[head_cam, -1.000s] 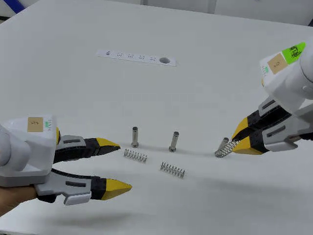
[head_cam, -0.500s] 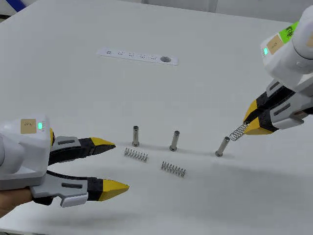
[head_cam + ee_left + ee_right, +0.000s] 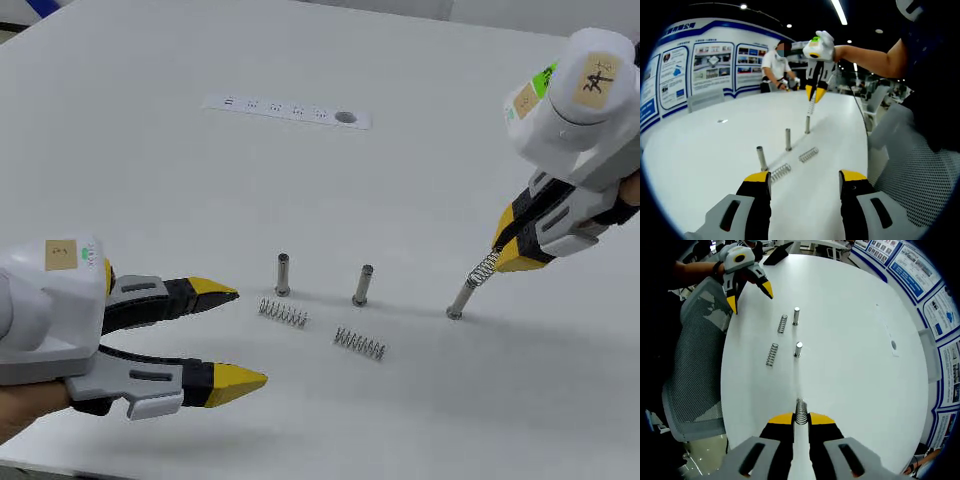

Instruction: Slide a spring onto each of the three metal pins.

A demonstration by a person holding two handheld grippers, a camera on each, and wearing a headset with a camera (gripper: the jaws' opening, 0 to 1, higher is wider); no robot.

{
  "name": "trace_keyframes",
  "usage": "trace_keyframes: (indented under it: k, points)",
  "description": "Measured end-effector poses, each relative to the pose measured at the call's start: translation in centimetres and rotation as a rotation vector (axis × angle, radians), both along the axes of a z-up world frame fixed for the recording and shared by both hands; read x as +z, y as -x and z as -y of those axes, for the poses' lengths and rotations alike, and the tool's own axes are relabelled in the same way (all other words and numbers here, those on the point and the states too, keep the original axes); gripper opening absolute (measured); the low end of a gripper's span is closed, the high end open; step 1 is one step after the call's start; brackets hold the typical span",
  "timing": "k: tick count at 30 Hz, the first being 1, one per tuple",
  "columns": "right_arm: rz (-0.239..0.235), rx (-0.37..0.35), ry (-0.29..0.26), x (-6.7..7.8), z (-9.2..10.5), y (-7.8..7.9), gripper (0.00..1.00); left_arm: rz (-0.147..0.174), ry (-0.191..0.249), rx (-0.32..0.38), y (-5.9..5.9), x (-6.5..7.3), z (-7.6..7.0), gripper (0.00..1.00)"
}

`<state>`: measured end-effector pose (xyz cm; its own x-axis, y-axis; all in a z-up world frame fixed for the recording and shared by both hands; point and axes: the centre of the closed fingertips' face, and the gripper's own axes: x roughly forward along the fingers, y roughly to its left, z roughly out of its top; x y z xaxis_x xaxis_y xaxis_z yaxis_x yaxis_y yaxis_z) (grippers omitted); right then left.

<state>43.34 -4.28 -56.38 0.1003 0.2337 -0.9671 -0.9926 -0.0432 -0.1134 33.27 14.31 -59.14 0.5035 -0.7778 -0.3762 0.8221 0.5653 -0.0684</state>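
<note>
Right claw [image 3: 503, 262]: clamped on the upper end of a spring [image 3: 484, 268], and that end is hidden between its tips. The spring slants down from the claw to the top of the nearest pin [image 3: 461, 299]; whether it is threaded on cannot be made out. Left claw [image 3: 250, 336]: jaws apart, holding nothing. Just ahead of it on the desk [image 3: 150, 200] lie a loose spring [image 3: 283, 313] and a second loose spring [image 3: 359, 344], with a bare pin [image 3: 283, 274] and another bare pin [image 3: 362, 285] just beyond them.

Left gripper [image 3: 248, 336] held low, jaws wide apart; right gripper [image 3: 503, 262] angled downward, jaws clamped on spring [image 3: 484, 268]
</note>
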Motion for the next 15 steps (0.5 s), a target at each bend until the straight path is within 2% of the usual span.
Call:
trace_keyframes:
  k: [15]
  points:
    - [-0.022, -0.008, 0.02, -1.11, 0.24, -0.83, 0.11, -0.009, 0.001, 0.003, -0.03, -0.15, -0.04, 0.55]
